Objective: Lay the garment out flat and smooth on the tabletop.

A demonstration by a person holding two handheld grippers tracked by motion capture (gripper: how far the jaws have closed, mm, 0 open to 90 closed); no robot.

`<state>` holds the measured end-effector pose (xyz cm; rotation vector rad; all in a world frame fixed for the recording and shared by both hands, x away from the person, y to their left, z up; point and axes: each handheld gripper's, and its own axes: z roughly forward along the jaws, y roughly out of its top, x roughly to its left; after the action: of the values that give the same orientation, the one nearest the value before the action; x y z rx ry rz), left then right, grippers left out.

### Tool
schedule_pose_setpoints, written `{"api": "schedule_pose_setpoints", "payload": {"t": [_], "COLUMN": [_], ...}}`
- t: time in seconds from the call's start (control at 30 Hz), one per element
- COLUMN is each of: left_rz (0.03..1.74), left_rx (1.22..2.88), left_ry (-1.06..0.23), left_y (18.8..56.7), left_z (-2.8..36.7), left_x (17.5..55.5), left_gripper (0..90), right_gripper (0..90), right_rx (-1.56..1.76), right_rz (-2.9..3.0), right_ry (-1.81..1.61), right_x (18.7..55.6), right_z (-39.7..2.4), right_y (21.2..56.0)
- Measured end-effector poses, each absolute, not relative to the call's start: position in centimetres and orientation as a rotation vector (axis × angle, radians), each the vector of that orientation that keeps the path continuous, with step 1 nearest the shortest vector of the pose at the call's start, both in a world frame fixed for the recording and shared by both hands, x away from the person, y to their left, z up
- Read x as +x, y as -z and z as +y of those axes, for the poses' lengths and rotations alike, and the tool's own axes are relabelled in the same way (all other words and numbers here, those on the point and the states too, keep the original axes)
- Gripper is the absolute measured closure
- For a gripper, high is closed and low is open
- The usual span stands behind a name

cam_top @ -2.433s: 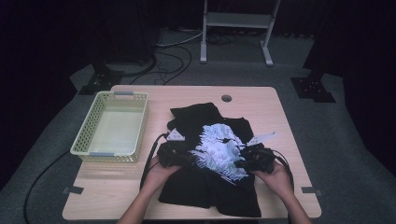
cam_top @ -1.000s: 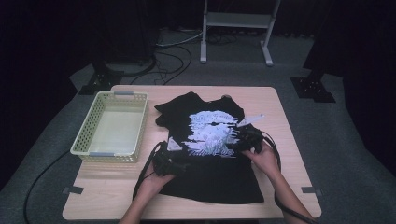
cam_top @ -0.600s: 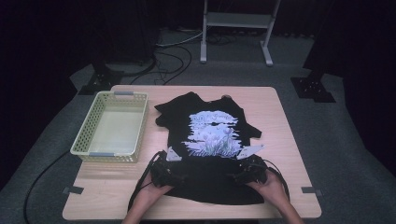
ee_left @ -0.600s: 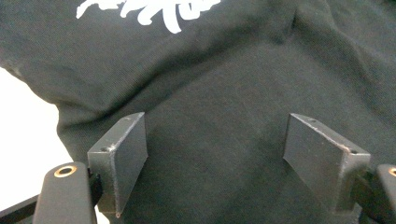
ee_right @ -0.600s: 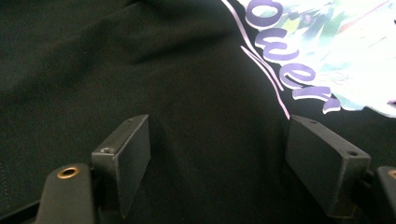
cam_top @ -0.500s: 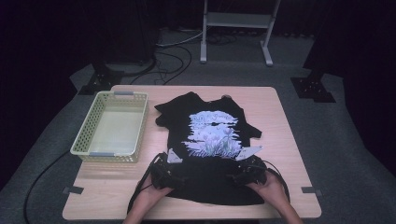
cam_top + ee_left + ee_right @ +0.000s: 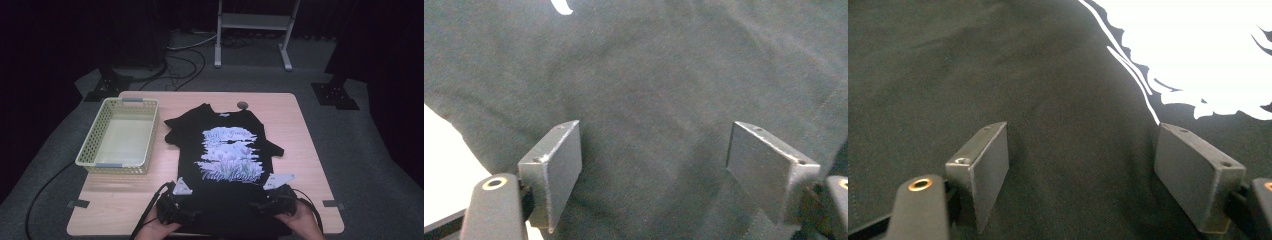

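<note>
At 7 o'clock the left gripper [image 7: 192, 214] and at 5 o'clock the right gripper [image 7: 256, 205] are being held spread, nothing pinched, over the black T-shirt [image 7: 220, 150] lying flat mid-table; basket [image 7: 85, 155] at 10 o'clock

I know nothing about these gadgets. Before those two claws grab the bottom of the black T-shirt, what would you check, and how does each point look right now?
1. T-shirt lies spread out, print up: ok.
2. Left gripper jaws apart, nothing between them but flat cloth below: ok.
3. Right gripper jaws apart, over plain black cloth beside the white print: ok.
4. Both grippers sit at the shirt's near hem, one toward each side: ok.
5. Basket stands apart from the shirt, left of it: ok.
6. Hem free of the table edge: cannot tell.
</note>
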<state>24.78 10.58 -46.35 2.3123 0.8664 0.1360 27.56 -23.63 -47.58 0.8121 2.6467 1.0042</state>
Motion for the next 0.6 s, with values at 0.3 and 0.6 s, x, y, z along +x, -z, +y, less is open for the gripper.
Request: {"api": "schedule_pose_setpoints", "payload": {"t": [0.3, 0.6], "left_rz": [0.841, 0.846], "left_rx": [2.246, 2.212], "left_ry": [-0.214, -0.256], "left_y": [45.3, 45.4], "left_z": [9.8, 8.5], "left_x": [28.3, 32.6], "left_gripper": [18.9, 18.9], "right_gripper": [27.7, 51.2], "right_rx": [1.054, 1.334], "right_rz": [2.555, 2.400], "right_ry": [-1.160, -1.116], "right_x": [32.4, 41.6], "right_z": [-28.1, -32.0], "right_y": [44.2, 43.7]}}
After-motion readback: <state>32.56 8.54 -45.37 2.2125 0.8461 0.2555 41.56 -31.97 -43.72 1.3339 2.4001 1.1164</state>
